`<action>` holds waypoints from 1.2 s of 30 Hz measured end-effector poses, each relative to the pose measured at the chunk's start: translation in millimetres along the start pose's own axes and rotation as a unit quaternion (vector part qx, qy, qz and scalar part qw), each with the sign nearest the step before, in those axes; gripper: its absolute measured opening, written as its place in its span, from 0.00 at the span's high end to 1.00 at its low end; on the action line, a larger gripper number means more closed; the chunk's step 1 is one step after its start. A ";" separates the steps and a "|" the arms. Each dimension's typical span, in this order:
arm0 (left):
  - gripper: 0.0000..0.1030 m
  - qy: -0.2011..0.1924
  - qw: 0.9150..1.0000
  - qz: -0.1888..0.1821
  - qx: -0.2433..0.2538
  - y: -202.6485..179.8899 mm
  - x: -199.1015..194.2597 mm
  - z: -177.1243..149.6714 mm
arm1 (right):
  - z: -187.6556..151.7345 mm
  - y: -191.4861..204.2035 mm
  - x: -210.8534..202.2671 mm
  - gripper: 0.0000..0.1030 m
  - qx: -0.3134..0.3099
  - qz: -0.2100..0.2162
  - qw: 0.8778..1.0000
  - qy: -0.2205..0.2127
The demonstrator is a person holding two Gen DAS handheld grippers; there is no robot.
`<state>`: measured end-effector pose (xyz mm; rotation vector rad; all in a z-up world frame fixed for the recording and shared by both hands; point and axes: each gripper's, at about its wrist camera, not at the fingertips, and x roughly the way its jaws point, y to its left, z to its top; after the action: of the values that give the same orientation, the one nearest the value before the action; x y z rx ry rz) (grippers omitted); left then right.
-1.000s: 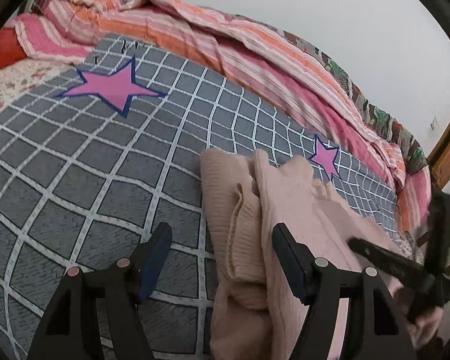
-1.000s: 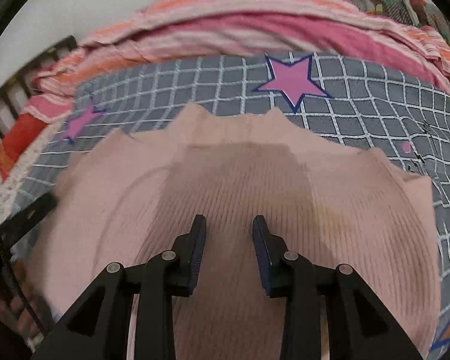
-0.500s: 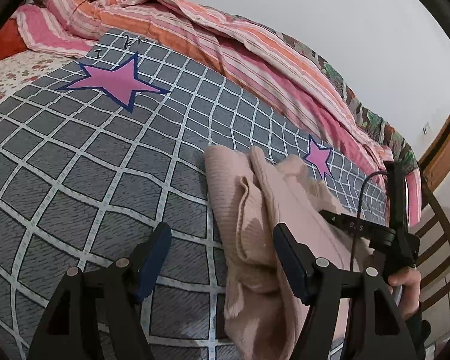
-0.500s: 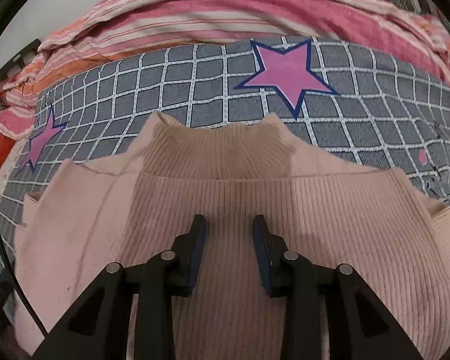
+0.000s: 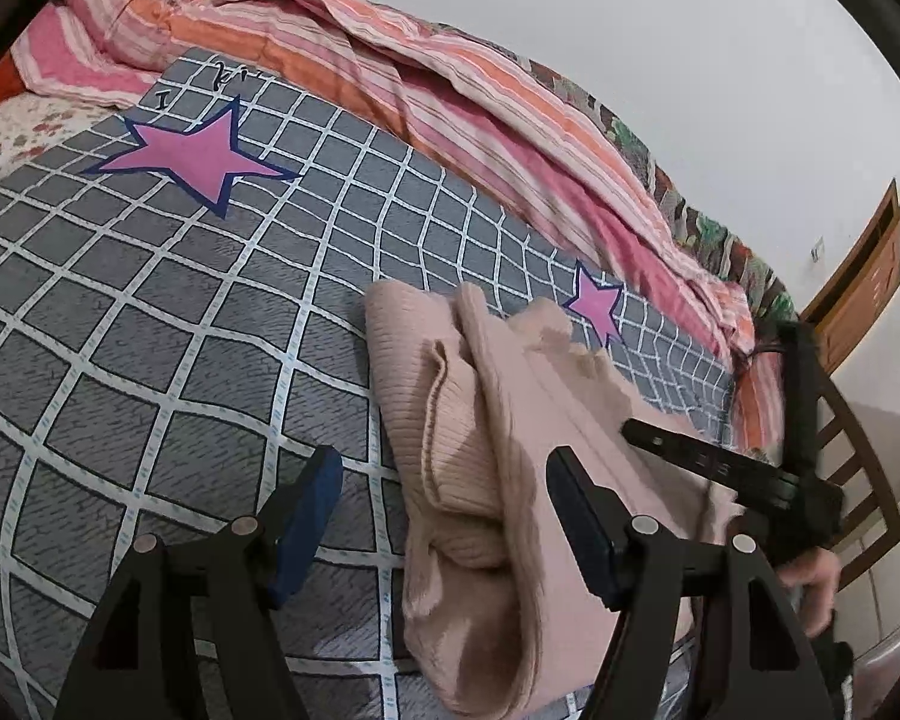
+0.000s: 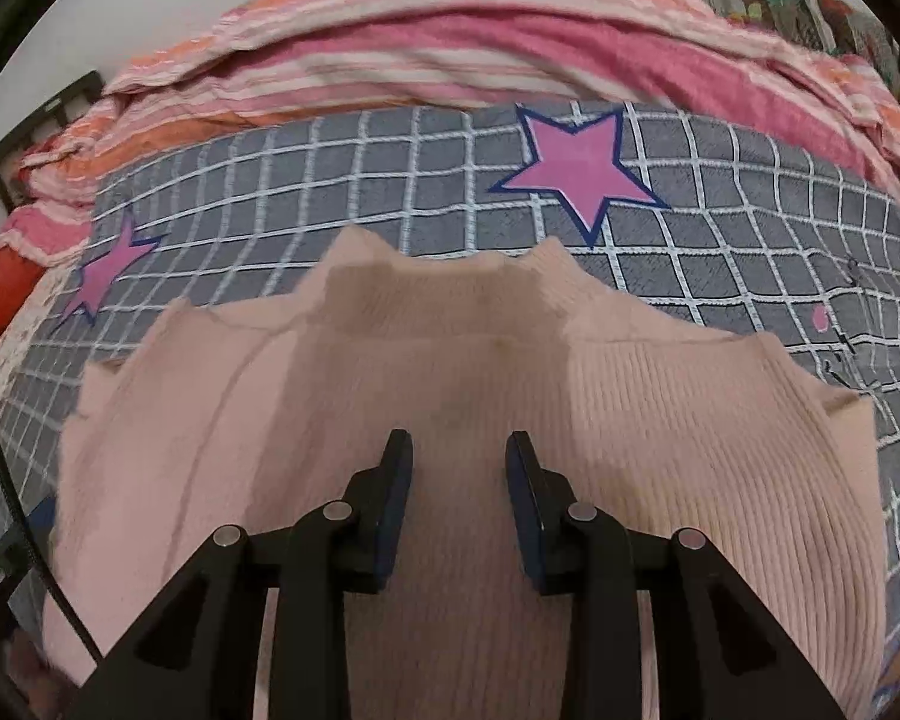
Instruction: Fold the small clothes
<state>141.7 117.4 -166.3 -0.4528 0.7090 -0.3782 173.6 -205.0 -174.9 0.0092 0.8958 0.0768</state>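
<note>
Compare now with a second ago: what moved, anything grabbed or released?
The right gripper pulled back over the pink ribbed sweater, so its collar and shoulders show in full. In the left wrist view it sits further right. Nothing grabbed or released. Unchanged: the left gripper open and empty, right jaws apart, sweater flat on the grid blanket.

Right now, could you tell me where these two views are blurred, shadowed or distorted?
Left wrist view: fisheye bends the grid blanket; the right gripper and the hand are motion-smeared. Right wrist view: the striped quilt is smeared, and a soft shadow darkens the pink sweater below its collar.
</note>
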 end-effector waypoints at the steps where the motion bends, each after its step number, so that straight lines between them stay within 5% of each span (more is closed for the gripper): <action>1: 0.33 0.002 1.000 0.000 0.001 -0.3 0.6 -0.3 | -3.1 2.1 -4.2 0.68 -0.006 -0.001 1.000 -0.002; 11: 0.33 0.009 1.000 -0.012 0.016 -3.3 1.2 -5.4 | -58.4 19.6 -45.4 0.68 -0.034 -0.032 0.998 -0.029; 28: 0.31 0.029 0.997 -0.018 0.066 -18.8 -3.7 -32.6 | -122.0 19.6 -88.1 0.68 -0.051 0.002 0.998 -0.033; 36: 0.30 0.053 0.996 -0.067 -0.006 -14.2 -13.7 -54.0 | -119.5 -18.6 -112.7 0.68 -0.002 0.017 0.998 -0.057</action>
<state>92.2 97.6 -187.9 -0.4952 0.7868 -0.5270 11.4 -234.3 -162.5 0.0254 0.7816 0.1078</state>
